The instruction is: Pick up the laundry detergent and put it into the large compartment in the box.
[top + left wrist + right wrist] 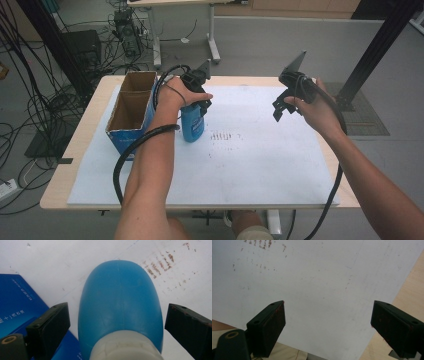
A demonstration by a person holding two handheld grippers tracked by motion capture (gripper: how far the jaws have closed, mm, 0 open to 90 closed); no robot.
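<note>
The left gripper sits right over the blue bottle, which stands upright on the white sheet, just beside the blue cardboard box at its nine o'clock. In the left gripper view the jaws are spread wide, one either side of the bottle near its white cap, with a clear gap on both sides, so nothing is pinched yet. From these positions I'd judge the reach done and the grasp not yet made: closing, lifting and, quite possibly, moving it into the open box all remain. That destination is a guess.

Over at three o'clock the right gripper hangs in the air, well apart from the bottle. Its own view shows both jaws spread, nothing between them, just bare sheet below and the wooden table edge beyond. It has no part in the work at this moment.
</note>
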